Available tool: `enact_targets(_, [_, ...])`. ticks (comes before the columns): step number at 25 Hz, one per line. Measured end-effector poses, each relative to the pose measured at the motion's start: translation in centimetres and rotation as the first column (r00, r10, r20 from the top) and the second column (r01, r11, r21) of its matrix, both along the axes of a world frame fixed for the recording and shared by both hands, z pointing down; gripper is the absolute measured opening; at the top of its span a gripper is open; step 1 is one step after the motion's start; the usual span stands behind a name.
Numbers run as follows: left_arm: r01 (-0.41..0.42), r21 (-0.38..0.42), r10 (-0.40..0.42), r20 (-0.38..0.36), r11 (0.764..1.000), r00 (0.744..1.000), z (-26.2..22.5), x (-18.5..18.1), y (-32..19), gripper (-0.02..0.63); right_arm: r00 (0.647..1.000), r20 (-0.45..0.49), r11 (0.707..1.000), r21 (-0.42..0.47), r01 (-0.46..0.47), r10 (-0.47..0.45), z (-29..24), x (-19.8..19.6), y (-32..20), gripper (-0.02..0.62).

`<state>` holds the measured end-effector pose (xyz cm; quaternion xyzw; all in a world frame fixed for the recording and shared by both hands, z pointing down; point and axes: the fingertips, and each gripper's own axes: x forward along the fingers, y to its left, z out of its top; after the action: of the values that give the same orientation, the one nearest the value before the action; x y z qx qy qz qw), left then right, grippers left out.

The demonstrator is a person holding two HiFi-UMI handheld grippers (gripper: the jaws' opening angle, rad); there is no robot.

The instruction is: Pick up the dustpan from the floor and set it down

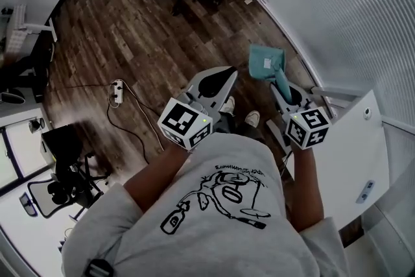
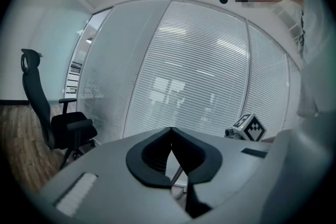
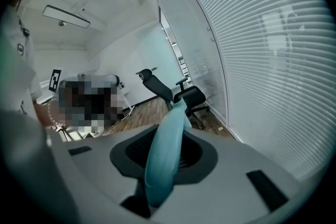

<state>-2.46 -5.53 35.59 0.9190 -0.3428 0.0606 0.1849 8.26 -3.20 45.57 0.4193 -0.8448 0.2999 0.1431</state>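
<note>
While the right claw (image 1: 283, 89) pinches the teal dustpan (image 1: 266, 61) by its handle, the pan end points away from the person, over the edge of the wooden floor (image 1: 130, 36) along the glass wall (image 1: 337, 10). Whether it touches the floor cannot be told. The left claw (image 1: 224, 78) is pressed together on nothing, beside the right one, above the person's shoes (image 1: 252, 118).

Looks along the left gripper (image 2: 171, 132), jaws closed tip to tip, nothing between. Faces a curved glass wall with closed blinds (image 2: 199, 71). Takes in a black office chair (image 2: 60, 126) at left on wood floor (image 2: 13, 139), a marker cube (image 2: 251, 127) at right, a pale sleeve (image 2: 317, 71) at the edge.
</note>
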Motion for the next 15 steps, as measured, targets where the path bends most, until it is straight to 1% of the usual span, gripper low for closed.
enact_targets(7, [0.003, -0.035, -0.003, 0.007, 0.999, 1.0, 2.3, -0.5, 0.2, 0.002, 1.0, 0.001, 1.0, -0.026, 0.009, -0.009, 3.9, -0.3, -0.2, 0.067])
enact_targets(15, [0.001, -0.041, -0.001, 0.003, 0.999, 1.0, 3.8, -0.5, 0.6, 0.002, 1.0, 0.014, 0.998, -0.058, 0.006, -0.005, 8.3, -0.5, -0.1, 0.067])
